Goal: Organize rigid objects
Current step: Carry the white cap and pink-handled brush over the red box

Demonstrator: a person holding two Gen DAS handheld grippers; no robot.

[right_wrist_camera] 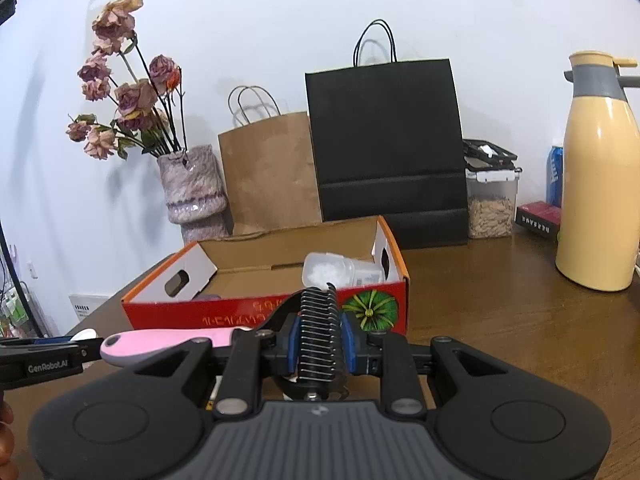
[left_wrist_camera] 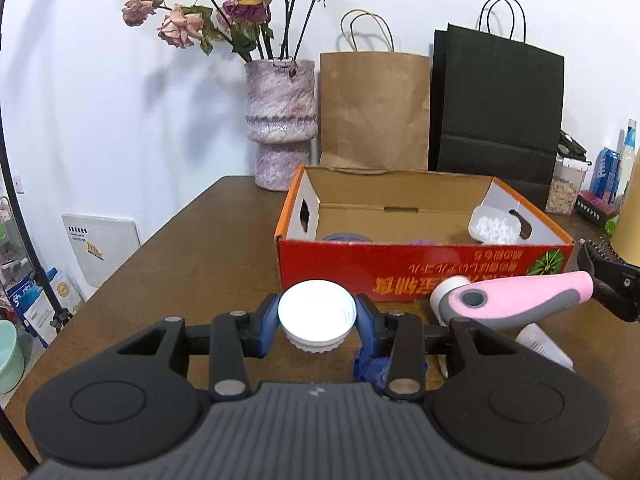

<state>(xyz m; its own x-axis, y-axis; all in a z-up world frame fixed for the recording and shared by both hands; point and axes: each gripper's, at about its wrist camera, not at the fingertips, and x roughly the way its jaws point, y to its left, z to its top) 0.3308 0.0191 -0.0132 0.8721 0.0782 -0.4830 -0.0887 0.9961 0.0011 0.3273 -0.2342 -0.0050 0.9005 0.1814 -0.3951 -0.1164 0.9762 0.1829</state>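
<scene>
both hands loaded, box ahead

left gripper point(left_wrist_camera: 316, 322) fingers clench a white ribbed plastic cap, open side up. right gripper point(right_wrist_camera: 319, 344) fingers clench the toothed metal head of a pink-handled grooming comb point(right_wrist_camera: 168, 344). both hang above the brown wooden counter point(right_wrist_camera: 500, 320), likely bound for the red-and-orange cardboard box point(left_wrist_camera: 400, 268).

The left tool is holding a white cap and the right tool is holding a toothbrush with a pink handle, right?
Not quite. The left tool does hold the white cap, but the right tool holds a pink-handled pet comb with metal teeth, not a toothbrush. The right wrist view shows it.
</scene>
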